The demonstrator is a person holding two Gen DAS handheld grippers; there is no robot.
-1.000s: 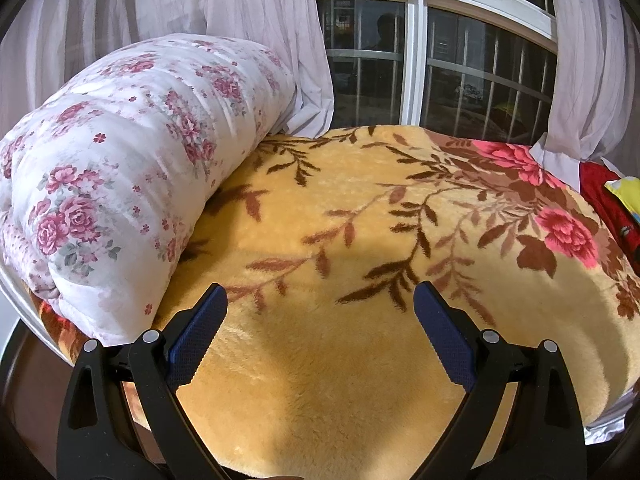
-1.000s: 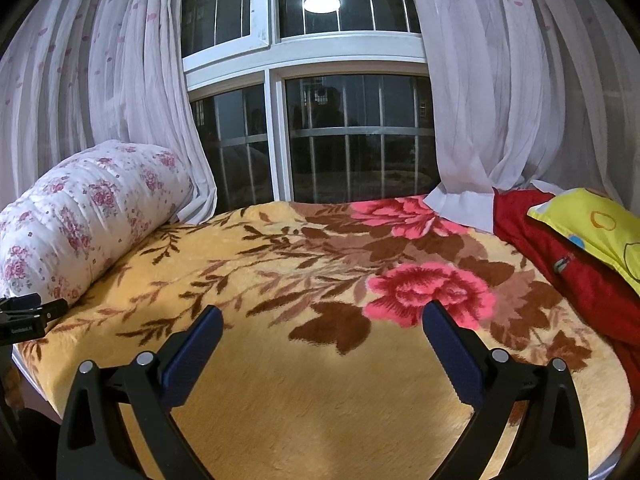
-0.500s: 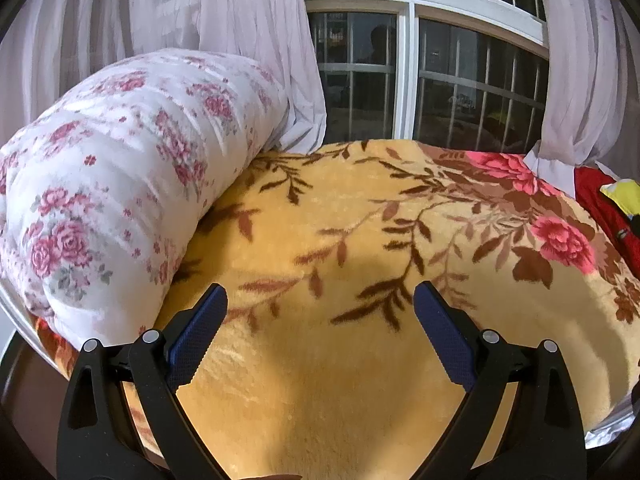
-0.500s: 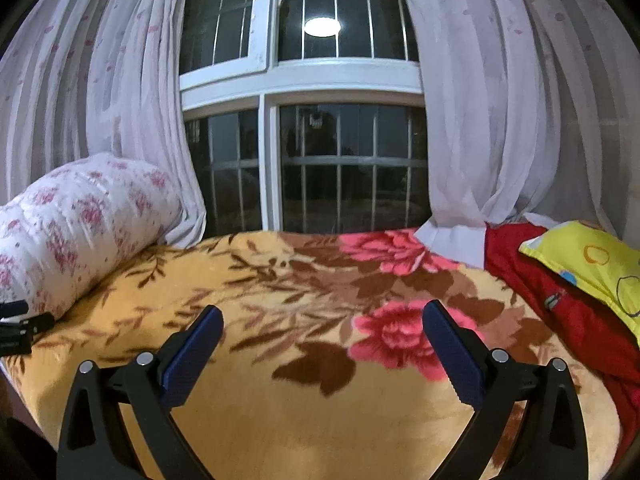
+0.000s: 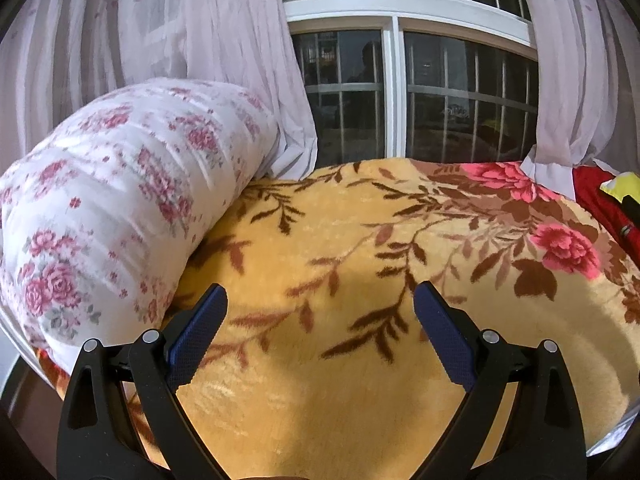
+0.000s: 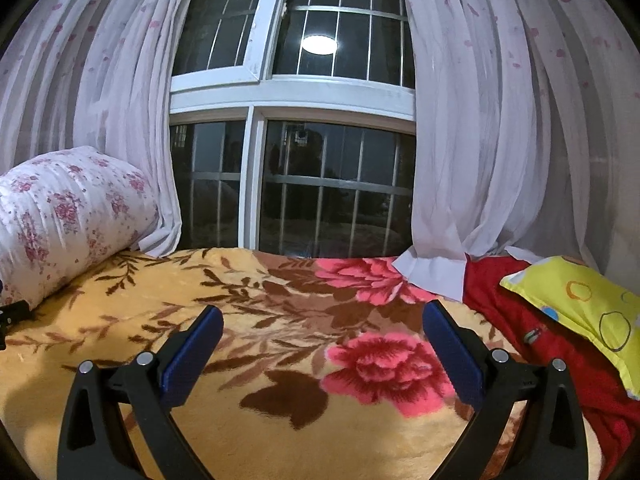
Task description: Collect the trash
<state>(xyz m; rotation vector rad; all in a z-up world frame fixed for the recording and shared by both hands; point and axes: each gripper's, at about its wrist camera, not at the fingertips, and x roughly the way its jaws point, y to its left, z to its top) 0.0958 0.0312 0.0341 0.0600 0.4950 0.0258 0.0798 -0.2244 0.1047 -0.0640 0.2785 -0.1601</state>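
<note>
No trash shows in either view. My left gripper [image 5: 320, 312] is open above the near part of a yellow floral blanket [image 5: 360, 240], with nothing between its blue pads. My right gripper [image 6: 322, 332] is open too, hovering over the same blanket [image 6: 260, 320] near a pink flower print, and it holds nothing. A small black piece of the left gripper [image 6: 12, 316] peeks in at the left edge of the right wrist view.
A rolled white quilt with pink flowers [image 5: 112, 208] lies along the bed's left side. A red cover [image 6: 520, 320] and a yellow pillow [image 6: 580, 304] lie at the right. Behind the bed are a barred window [image 6: 320, 184] and sheer curtains [image 6: 500, 120].
Both views have tilted upward, so more window and curtain shows and less of the blanket. Both grippers stay open and empty.
</note>
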